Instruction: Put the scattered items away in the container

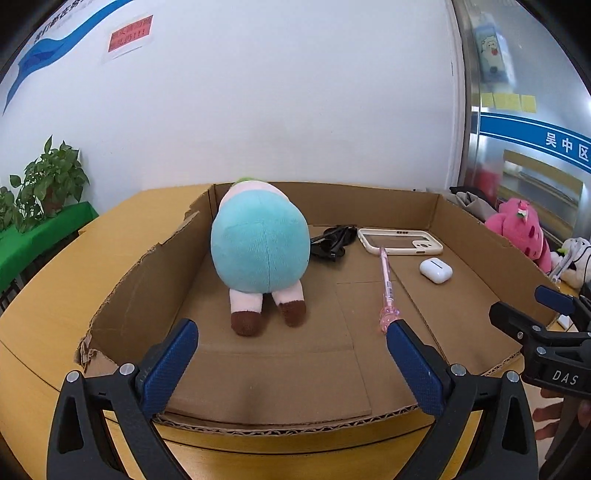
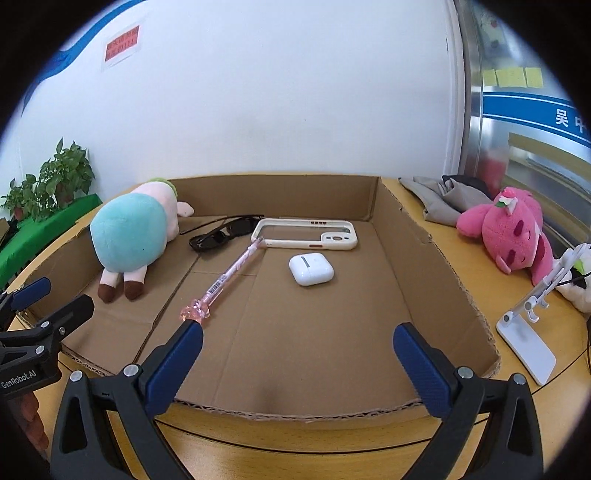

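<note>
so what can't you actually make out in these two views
- Blue plush: its face is turned away in both views, hidden by its own body.
- Sunglasses: left wrist view, partly hidden behind the plush.
- Red wall notice: text too small and blurred to read.
- Blue door sign: cut off by the frame edge.
- Black-and-white item beyond the phone stand: cut off at the right edge.

Red wall notice (image 1: pixel 130 34) upper left: text blurred. Blue plush (image 1: pixel 260 245) head hidden behind body. White stand (image 2: pixel 532 325) cut off right.
</note>
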Action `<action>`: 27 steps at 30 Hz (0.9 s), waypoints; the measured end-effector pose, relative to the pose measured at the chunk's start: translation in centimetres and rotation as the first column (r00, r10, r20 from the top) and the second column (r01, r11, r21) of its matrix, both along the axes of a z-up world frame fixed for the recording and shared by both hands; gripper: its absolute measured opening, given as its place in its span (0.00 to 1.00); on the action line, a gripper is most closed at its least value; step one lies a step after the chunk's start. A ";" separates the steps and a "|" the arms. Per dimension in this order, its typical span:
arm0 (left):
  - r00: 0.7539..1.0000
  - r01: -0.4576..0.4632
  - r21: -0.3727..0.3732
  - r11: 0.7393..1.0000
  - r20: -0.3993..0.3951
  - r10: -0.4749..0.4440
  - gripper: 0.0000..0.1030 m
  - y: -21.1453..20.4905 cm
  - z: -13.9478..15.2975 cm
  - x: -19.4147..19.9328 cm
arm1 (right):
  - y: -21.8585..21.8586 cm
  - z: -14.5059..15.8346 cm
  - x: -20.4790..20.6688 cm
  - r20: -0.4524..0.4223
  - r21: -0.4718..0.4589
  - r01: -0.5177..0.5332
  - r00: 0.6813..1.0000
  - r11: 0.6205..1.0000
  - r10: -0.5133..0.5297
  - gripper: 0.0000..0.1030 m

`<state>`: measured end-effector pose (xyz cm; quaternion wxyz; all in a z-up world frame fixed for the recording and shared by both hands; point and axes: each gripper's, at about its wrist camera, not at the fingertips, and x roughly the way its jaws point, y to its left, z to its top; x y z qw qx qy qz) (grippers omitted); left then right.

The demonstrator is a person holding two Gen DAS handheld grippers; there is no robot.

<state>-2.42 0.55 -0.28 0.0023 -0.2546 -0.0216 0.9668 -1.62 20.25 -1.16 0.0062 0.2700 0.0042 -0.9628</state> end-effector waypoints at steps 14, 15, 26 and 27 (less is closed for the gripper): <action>1.000 -0.005 0.009 1.000 0.003 0.005 1.00 -0.1 0.1 0.2 | 0.1 0.2 0.2 -0.026 -0.004 0.010 1.000 1.000 -0.010 1.00; 1.000 -0.005 0.009 1.000 0.004 0.005 1.00 -0.1 0.1 0.2 | 0.1 0.2 0.2 -0.027 -0.004 0.012 1.000 1.000 -0.012 1.00; 1.000 -0.004 0.013 1.000 0.003 0.004 1.00 -0.2 0.1 0.1 | 0.0 0.3 0.1 -0.029 -0.004 0.017 0.999 1.000 -0.017 1.00; 1.000 -0.004 0.013 1.000 0.003 0.004 1.00 -0.2 0.1 0.1 | 0.0 0.3 0.0 -0.029 -0.004 0.016 0.999 1.000 -0.016 1.00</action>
